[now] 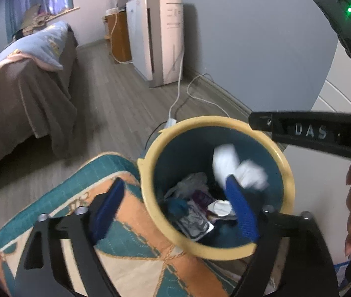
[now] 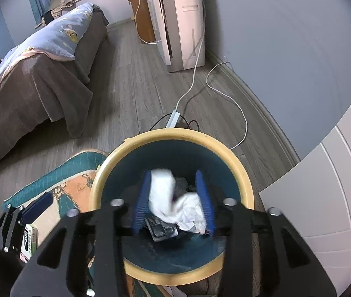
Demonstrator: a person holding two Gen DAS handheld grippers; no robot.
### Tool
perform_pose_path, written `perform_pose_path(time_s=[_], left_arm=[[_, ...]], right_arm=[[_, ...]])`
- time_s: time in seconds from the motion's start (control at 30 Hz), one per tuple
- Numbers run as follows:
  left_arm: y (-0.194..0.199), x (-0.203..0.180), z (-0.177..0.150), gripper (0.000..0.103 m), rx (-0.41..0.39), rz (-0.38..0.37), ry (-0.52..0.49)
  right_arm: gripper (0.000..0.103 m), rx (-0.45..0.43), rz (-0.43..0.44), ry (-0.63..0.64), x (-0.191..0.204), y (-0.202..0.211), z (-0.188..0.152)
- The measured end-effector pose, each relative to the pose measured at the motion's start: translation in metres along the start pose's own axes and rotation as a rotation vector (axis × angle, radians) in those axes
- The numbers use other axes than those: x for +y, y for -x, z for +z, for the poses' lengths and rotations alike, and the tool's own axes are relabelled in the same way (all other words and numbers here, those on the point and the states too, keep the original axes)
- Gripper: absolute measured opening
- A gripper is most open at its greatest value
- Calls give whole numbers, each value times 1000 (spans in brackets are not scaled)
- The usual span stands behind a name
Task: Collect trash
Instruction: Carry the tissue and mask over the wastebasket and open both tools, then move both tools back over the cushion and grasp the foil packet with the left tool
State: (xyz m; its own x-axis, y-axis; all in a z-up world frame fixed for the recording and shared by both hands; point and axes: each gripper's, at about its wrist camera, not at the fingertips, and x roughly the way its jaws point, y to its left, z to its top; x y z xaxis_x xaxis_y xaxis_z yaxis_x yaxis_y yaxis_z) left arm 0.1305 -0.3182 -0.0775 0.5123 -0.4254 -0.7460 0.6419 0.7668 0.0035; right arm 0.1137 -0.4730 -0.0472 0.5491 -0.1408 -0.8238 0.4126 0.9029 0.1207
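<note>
Left wrist view: left gripper (image 1: 175,208) gapes wide, empty, astride the bin's (image 1: 150,198) rim; white tissue (image 1: 237,170) falling inside.

Right wrist view: right gripper (image 2: 174,203) half open over bin w/ tissue loose between pads, apparently mid-drop. Next: prob. withdraw, fetch more trash.

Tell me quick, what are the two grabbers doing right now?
Left gripper: open, holding nothing.
Right gripper: open over the trash bin; blurred white tissue sits between its blue fingers, apparently dropping.
</note>
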Motion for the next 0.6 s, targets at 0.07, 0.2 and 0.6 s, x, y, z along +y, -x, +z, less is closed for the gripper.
perform_pose_path(time_s=[0.07, 0.2, 0.6], left_arm=[[6, 3, -5, 94, -16, 20, 1], [12, 6, -13, 97, -7, 62, -21], [69, 37, -39, 97, -39, 89, -26]], right_arm=[[70, -7, -1, -4, 1, 2, 1], [95, -9, 30, -16, 4, 5, 2], [97, -13, 17, 74, 37, 21, -9]])
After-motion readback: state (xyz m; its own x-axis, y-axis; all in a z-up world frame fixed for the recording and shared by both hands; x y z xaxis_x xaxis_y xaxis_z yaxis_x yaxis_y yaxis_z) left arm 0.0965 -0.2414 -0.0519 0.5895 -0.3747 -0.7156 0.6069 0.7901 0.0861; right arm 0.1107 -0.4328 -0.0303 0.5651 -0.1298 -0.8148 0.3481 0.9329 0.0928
